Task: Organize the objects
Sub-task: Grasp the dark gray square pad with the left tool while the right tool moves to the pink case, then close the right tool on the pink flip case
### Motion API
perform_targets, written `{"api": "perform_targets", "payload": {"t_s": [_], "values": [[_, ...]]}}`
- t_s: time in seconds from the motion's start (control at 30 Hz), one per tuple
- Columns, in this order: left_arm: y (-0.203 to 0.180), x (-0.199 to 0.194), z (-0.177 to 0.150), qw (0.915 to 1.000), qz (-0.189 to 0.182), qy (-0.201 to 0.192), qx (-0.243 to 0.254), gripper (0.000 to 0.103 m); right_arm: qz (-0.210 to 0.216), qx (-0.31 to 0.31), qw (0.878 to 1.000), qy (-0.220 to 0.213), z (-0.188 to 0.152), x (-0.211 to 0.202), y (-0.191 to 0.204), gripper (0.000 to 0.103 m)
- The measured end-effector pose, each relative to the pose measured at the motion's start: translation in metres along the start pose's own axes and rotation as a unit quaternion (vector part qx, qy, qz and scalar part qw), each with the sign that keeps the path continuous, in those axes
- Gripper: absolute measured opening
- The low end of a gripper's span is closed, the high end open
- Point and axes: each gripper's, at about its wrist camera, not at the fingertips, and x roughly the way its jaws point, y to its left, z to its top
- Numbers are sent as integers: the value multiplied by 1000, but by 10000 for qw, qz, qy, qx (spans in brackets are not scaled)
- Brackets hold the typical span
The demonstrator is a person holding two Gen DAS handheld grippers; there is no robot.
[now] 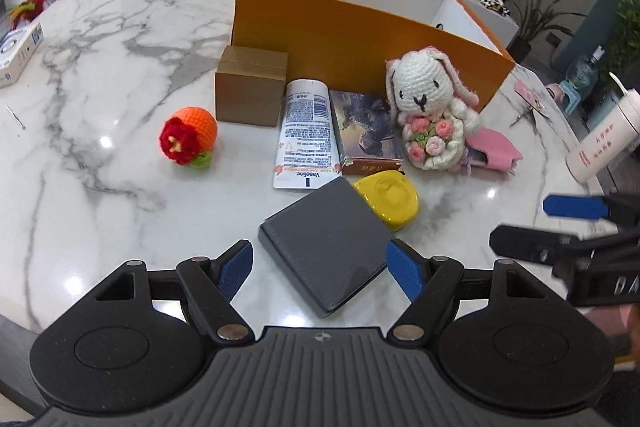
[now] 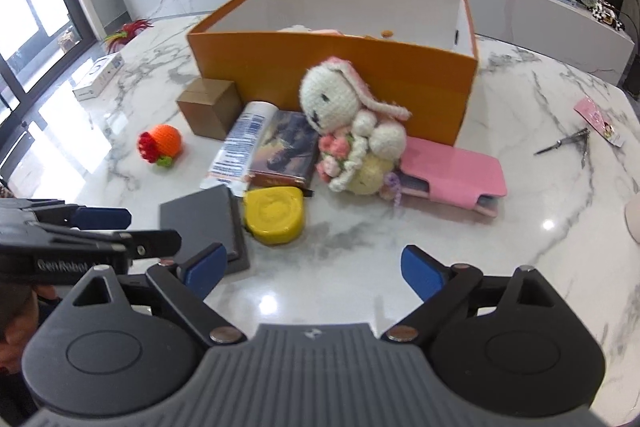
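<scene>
I have both grippers, left gripper [image 1: 320, 269] and right gripper [image 2: 314, 267], spread wide, gripping nothing; the grey box [image 1: 328, 253] lies between my left fingers, near the orange bin [image 1: 360, 39].

Crochet bunny [image 2: 340, 107] blocking orange box [image 2: 420, 75] front.

One orange box [image 1: 360, 39] – two crocheted toys, the bunny [image 1: 430, 107] and flower ball [image 1: 188, 137] – perhaps six smaller items lying flat.
</scene>
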Motion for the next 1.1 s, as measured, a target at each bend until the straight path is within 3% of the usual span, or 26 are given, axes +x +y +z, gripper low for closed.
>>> {"api": "perform_targets", "payload": {"t_s": [0.23, 0.43, 0.67, 0.87, 1.1], "values": [[-15, 22, 1, 9984, 177, 75, -534, 88, 110, 415, 9990, -132, -4, 12, -27, 94], [-28, 38, 1, 9972, 648, 16, -383, 91, 283, 624, 9973, -268, 2, 10, -43, 95], [-18, 35, -10, 9987, 412, -159, -265, 93, 166, 683, 9969, -366, 10, 23, -69, 97], [-13, 32, -15, 9989, 424, -137, 138, 93, 23, 211, 9992, -325, 17, 52, -87, 97], [-12, 42, -22, 9977, 493, -56, 466, 94, 504, -950, 9933, -433, 26, 71, -94, 99]]}}
